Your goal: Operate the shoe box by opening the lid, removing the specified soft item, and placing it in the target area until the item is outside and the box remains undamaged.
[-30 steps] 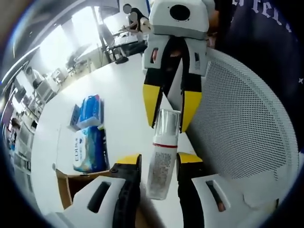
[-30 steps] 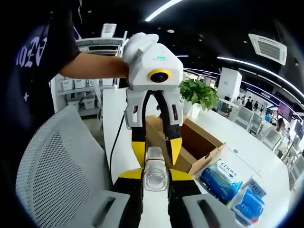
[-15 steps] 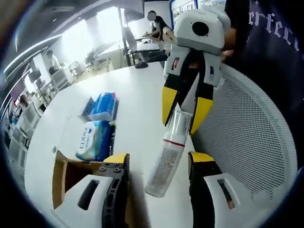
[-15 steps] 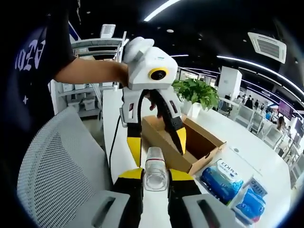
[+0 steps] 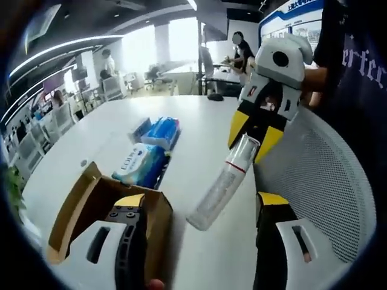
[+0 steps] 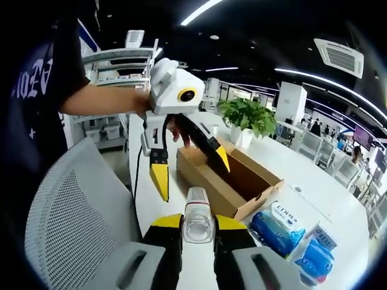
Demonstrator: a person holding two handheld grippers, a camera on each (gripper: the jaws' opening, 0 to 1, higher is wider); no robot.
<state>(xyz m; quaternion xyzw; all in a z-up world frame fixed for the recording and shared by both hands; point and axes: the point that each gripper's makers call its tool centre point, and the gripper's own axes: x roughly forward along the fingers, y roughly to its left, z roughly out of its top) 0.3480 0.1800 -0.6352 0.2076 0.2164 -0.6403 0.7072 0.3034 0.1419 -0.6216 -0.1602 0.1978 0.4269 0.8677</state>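
Observation:
A clear bottle (image 5: 222, 186) with a red band and white label hangs over the table edge, held at its cap end by my right gripper (image 5: 253, 136). In the right gripper view the bottle (image 6: 198, 212) points away between my right gripper's (image 6: 198, 222) shut jaws. My left gripper (image 5: 201, 202) is open wide, with the bottle's base lying between its jaws and touching neither. From the right gripper view, the left gripper (image 6: 190, 171) hangs open above the bottle. The open cardboard shoe box (image 5: 91, 202) (image 6: 233, 175) sits on the white table.
Blue tissue packs (image 5: 142, 164) (image 6: 279, 223) lie beside the box, with more behind (image 5: 160, 130) (image 6: 317, 260). A white mesh chair back (image 5: 326, 181) (image 6: 78, 199) stands close by the table edge. A potted plant (image 6: 247, 118) stands beyond the box. A person's arm holds each gripper.
My left gripper has opened off the bottle's base and drawn back and aside. The right gripper keeps its hold on the bottle.

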